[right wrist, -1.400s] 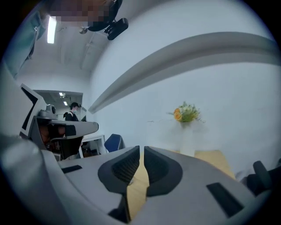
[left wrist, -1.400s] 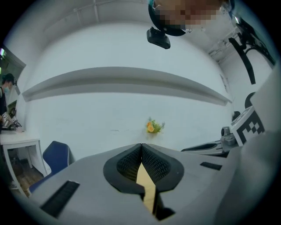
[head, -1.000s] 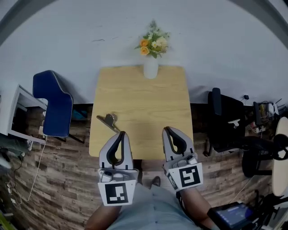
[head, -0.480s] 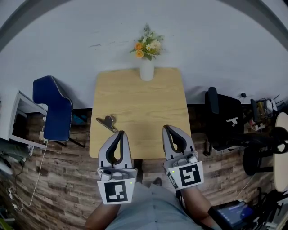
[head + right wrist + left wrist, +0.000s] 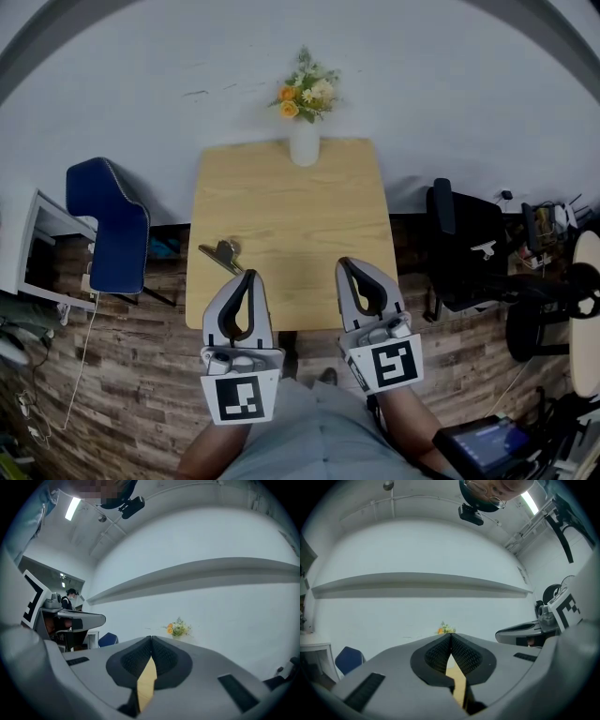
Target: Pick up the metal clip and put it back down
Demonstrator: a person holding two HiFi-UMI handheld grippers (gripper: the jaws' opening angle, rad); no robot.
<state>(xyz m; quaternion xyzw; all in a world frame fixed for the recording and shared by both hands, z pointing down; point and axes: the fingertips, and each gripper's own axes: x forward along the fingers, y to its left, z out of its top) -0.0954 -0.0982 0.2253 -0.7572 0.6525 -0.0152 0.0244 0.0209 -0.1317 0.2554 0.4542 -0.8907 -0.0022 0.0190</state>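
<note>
Far left, a blue chair (image 5: 108, 225) beside the wooden table (image 5: 291, 206). At the table's front left edge, the metal clip (image 5: 222, 253), just beyond the left gripper (image 5: 247, 276) and not touching it. Left jaws pressed together, pinching nothing. Further right, the right gripper (image 5: 344, 265) over the table's front edge, jaws likewise pressed together and empty.

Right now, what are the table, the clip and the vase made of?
Table: pale wood or wood-look laminate, matte; faint grain shows.
Clip: probably metal, dark and thin, with a dull shine.
Vase: smooth and white, maybe ceramic or glass; too small to tell.
</note>
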